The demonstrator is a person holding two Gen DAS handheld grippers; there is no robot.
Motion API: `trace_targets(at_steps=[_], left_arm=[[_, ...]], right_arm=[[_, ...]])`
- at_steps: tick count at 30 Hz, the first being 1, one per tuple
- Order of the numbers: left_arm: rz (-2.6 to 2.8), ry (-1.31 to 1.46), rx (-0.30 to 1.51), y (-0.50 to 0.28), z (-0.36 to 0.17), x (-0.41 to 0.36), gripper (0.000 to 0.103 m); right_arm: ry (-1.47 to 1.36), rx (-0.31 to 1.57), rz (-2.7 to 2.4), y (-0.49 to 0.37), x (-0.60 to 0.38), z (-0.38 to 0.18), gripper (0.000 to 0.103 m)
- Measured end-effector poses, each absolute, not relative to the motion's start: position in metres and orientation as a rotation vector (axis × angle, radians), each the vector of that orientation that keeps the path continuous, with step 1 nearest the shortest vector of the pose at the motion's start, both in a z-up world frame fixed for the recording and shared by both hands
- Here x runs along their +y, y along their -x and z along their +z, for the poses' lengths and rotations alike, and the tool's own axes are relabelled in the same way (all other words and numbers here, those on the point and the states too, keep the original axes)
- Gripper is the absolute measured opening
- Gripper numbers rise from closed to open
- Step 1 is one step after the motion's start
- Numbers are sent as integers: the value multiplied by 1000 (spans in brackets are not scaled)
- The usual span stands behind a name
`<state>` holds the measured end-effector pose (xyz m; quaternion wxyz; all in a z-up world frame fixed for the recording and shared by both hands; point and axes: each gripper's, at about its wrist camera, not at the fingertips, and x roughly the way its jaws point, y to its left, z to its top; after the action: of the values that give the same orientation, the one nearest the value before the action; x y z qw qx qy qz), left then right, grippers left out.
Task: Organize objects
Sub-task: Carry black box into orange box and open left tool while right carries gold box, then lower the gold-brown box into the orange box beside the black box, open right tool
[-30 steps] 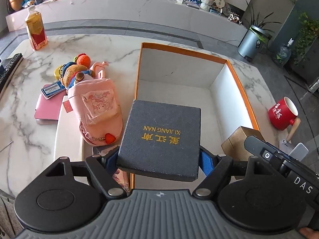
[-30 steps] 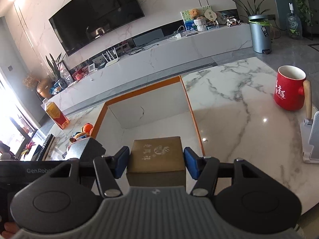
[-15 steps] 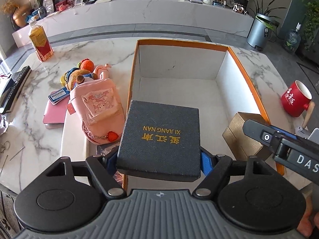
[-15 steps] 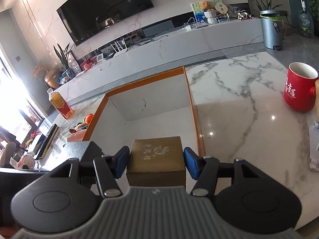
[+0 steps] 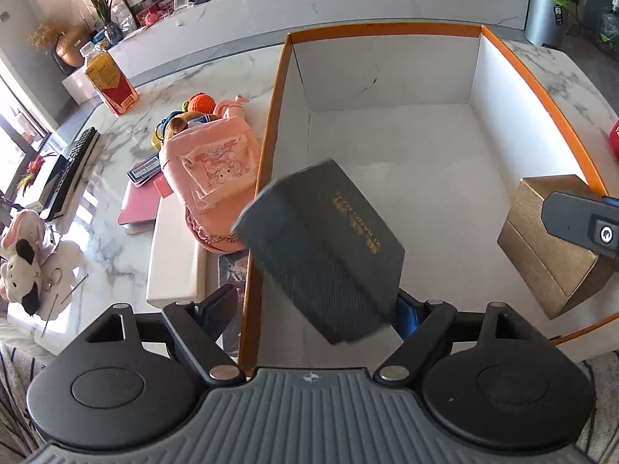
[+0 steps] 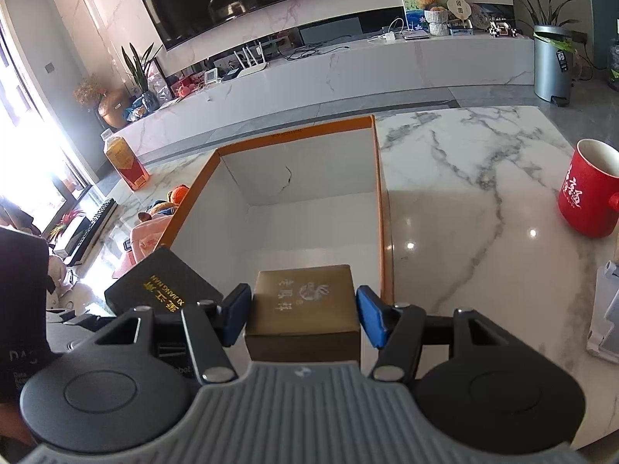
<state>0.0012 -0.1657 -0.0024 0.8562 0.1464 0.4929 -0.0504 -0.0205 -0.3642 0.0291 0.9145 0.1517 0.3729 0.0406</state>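
The rigid, seemingly light dark-grey textured flat box (image 5: 321, 255) tilted loose between the opened left tongs (image 5: 313, 309), while the right tongs (image 6: 303, 315) pinched the stiff gold cardboard box (image 6: 305, 305) by its sides.

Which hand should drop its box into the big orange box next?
Right. The right gripper is shut on the gold box, over the big box near its right wall. The left gripper is open, its dark box tilted and loose.

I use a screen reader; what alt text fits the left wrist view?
A dark box with gold lettering tilts, blurred, over the orange-rimmed white bin, between the spread fingers of the left gripper. A pink backpack lies left of the bin.
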Motion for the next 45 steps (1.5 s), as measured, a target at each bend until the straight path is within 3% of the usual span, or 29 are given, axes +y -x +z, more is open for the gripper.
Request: trace_targets(at_steps=[13,20,34,45], left_arm=[[-324,-272,996,12,49,-141,100],[-248,-322,805,11,87,-99,101],[-108,33,855,-50,49,-9,100],[-41,6,929,-65,14,15,100]], right_arm=[[-311,820,110,0,-352,18,61],[-301,872,55,-29,-332,13,62],[-240,925,-103,-59,-285,-14,61],[-154,1086,-62,-61,-253,-31,61]])
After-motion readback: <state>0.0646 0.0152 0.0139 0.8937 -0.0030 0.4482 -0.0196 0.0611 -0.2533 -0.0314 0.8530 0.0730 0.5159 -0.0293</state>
